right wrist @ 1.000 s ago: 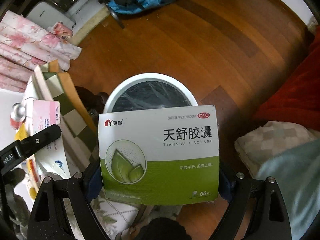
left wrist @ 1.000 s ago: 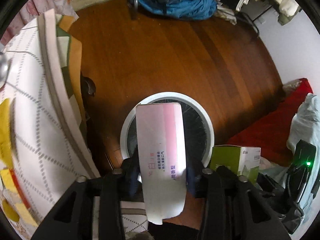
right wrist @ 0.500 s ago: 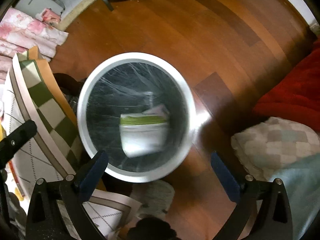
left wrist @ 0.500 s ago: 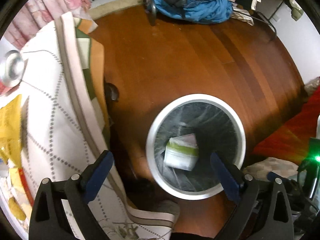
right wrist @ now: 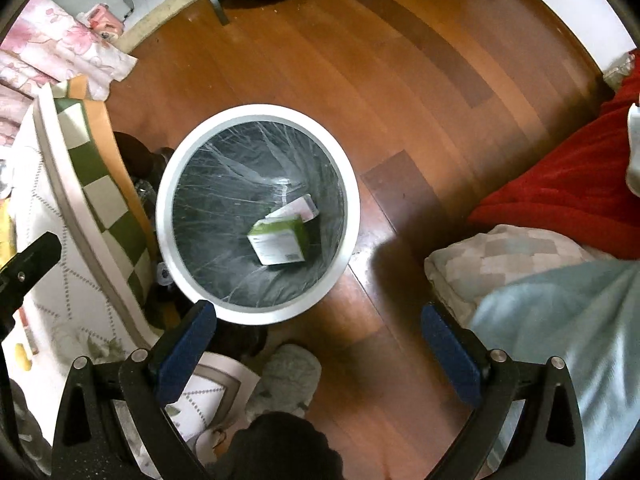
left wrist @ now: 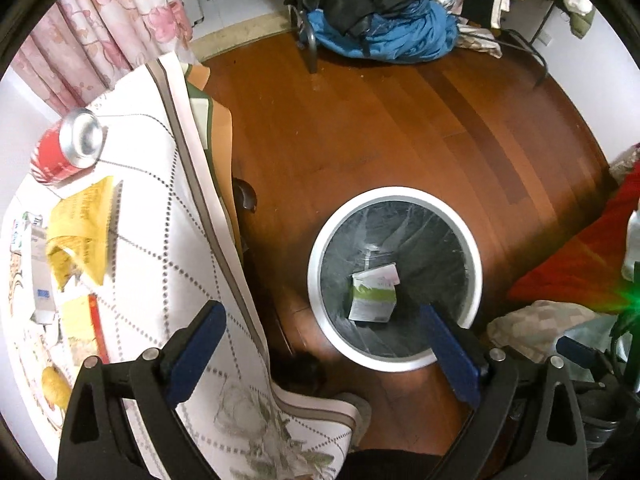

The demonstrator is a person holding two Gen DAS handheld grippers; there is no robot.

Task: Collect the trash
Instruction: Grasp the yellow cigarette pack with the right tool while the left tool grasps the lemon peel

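A white round bin (left wrist: 316, 240) (right wrist: 352, 184) with a dark liner stands on the wooden floor. At its bottom lie a green-and-white box (left wrist: 372, 300) (right wrist: 280, 240) and a pink-and-white box (left wrist: 382, 274) (right wrist: 300, 208) behind it. My left gripper (left wrist: 320, 320) hangs above the bin's near left rim, open and empty. High over the bin's near rim, my right gripper (right wrist: 318, 320) also stands open with nothing between its blue pads. On the table at the left sit a red can (left wrist: 68, 148), a yellow wrapper (left wrist: 80, 224) and other scraps.
A table with a white dotted cloth (left wrist: 160, 240) (right wrist: 68, 280) borders the bin on the left. A red blanket (right wrist: 560, 184) and a checked cushion (right wrist: 512, 256) lie at the right. Blue clothing (left wrist: 384, 32) is piled on the floor at the back. Pink curtains (left wrist: 100, 40) hang far left.
Both grippers opened and let their boxes drop into the bin, the pink-and-white one from the left, the green one from the right. Both then rose; the left view swung toward the table.
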